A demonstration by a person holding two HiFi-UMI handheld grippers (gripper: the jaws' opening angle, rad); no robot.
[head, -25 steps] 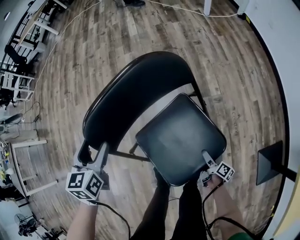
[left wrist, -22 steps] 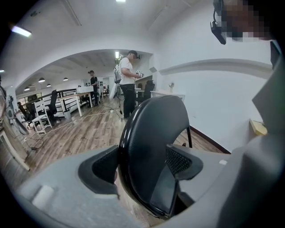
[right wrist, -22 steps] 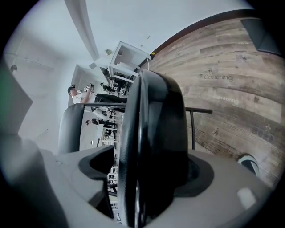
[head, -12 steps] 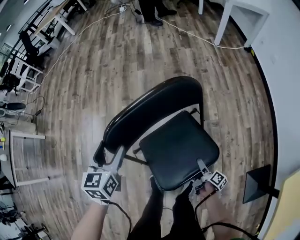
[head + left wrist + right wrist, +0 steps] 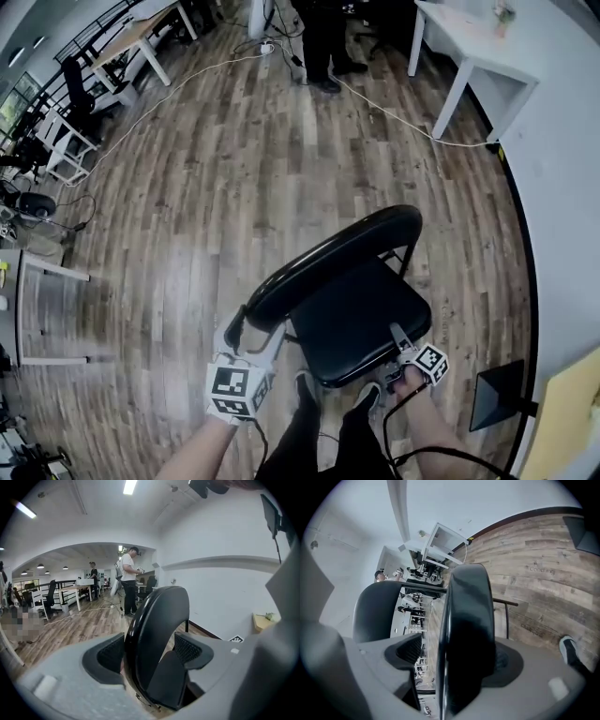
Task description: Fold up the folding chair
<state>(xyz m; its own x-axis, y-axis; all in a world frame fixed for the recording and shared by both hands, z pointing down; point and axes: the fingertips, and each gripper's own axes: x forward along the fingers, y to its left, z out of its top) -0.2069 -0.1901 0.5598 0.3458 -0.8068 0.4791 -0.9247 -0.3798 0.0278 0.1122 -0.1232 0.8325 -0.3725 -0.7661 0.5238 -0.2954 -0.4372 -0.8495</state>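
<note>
A black folding chair stands on the wood floor, its curved backrest above its padded seat. My left gripper is shut on the backrest's left end; in the left gripper view the backrest stands edge-on between the pads of this gripper. My right gripper is at the seat's front edge. In the right gripper view the seat fills the space between the closing jaws of that gripper; it lies against the right pad and a gap shows at the left pad.
A person stands at the far end beside a white table. A cable runs over the floor. Desks and chairs line the left. A black stand base sits right of the chair. My shoes are under the seat.
Both grippers have risen with the chair. The seat's front edge has swung up towards the backrest, so the chair looks flatter and narrower. More of the room's far end shows.
</note>
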